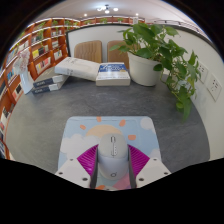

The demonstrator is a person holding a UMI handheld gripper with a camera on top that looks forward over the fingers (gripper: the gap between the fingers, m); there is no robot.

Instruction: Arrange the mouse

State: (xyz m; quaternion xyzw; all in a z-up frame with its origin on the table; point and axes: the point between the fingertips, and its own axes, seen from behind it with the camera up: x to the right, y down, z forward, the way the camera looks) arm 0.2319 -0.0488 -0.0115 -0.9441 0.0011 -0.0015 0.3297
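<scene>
A white-grey mouse (112, 150) sits between my gripper's (112, 162) two fingers, over a pastel patterned mouse pad (84, 134) on the grey table. Both pink pads (89, 158) press against the mouse's sides, so the gripper is shut on it. The mouse points away from me, with its scroll wheel toward the far side. Its rear end is hidden low between the fingers. I cannot tell whether it rests on the pad or is lifted slightly.
Beyond the mouse pad lie stacked books (113, 72), a white book (76, 68) and a darker stack (48, 83). A potted plant (160, 45) in a white pot (145, 68) stands at the far right. Bookshelves (40, 45) line the left wall.
</scene>
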